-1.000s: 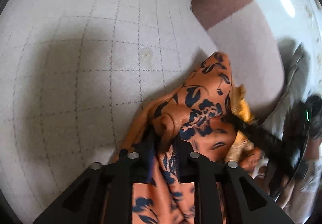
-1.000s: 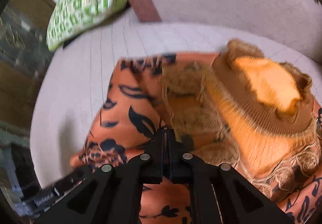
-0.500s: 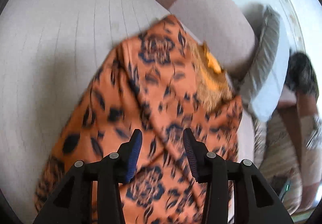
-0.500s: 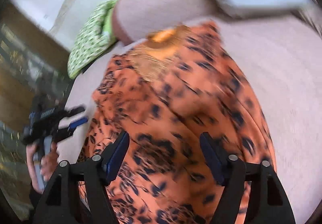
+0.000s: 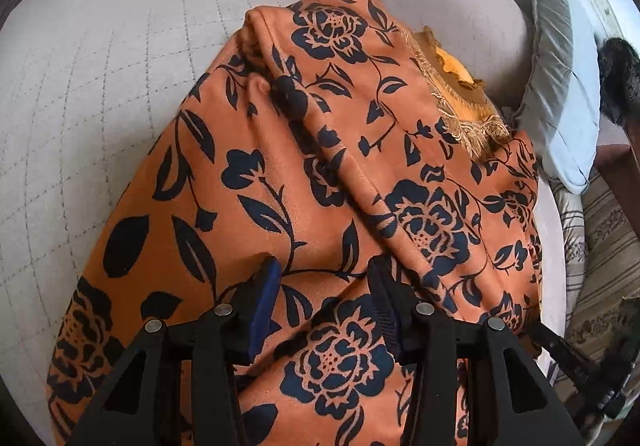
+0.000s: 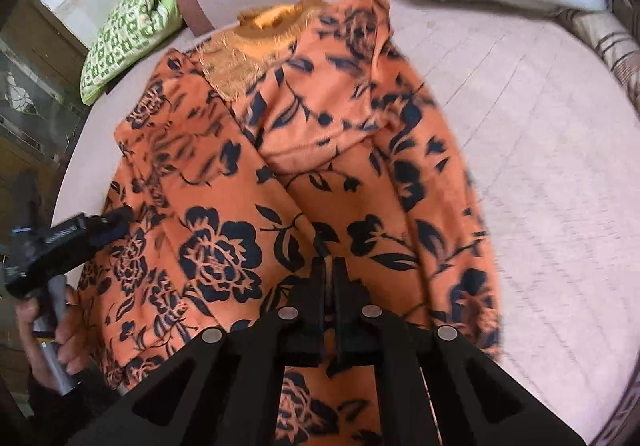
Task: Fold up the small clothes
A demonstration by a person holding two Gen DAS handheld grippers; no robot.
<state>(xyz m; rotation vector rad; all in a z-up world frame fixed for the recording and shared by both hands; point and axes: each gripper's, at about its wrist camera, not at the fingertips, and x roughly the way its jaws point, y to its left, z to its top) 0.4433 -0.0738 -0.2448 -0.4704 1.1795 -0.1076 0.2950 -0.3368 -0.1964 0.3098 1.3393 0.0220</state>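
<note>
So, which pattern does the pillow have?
Green and white check pattern on the pillow, best in the right wrist view.

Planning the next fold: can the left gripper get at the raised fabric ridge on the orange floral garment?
Probably yes: the left gripper hangs open over the orange floral garment, and nothing lies between it and the ridge.

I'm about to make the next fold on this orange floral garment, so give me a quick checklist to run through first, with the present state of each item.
1. Orange floral garment lies on the quilted surface: ok.
2. Garment flat: not ok, a raised fold runs diagonally across it.
3. Left gripper free: ok, jaws have just been opening and stand apart above the cloth.
4. Right gripper ready: jaws have just closed; whether fabric is pinched, cannot tell.
5. Neckline trim visible at the far end: ok.
6. Green patterned cushion apart from the garment: ok.
</note>
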